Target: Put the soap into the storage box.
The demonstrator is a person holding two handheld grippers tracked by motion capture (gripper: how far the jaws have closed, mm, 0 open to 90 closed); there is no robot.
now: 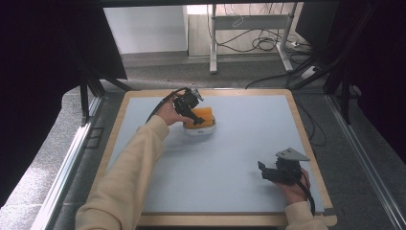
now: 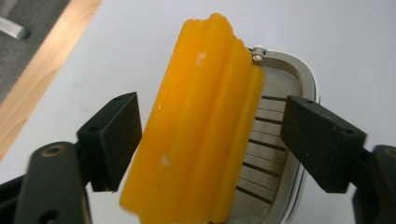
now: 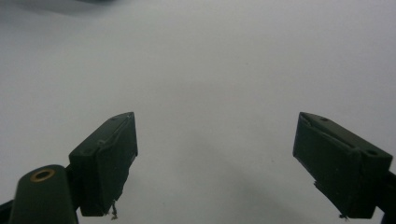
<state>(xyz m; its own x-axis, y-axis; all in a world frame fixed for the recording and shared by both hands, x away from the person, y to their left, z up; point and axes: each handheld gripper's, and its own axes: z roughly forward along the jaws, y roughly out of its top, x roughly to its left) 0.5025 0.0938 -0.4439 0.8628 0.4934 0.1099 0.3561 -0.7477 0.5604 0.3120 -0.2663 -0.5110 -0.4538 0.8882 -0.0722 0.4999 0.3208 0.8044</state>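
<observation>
Sponge [image 2: 196, 126], orange, ribbed, prob. soft & light, stands in white holder [image 2: 299, 154] nr desk [image 1: 249, 143] far-left corner; left tool [image 2: 210, 140] wide astride it, grip mid-sides. Right tool [image 3: 224, 158] wide, empty.

A pale blue-grey table top with a light wooden border [image 1: 249, 143] carries a white oval dish [image 1: 200, 130] near its far-left part, holding a ridged orange block [image 1: 202, 116].

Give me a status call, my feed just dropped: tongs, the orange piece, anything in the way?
Left tongs open, straddling orange block leaning in white slotted dish. Right tongs open, over bare mat. Nothing in the way.
</observation>
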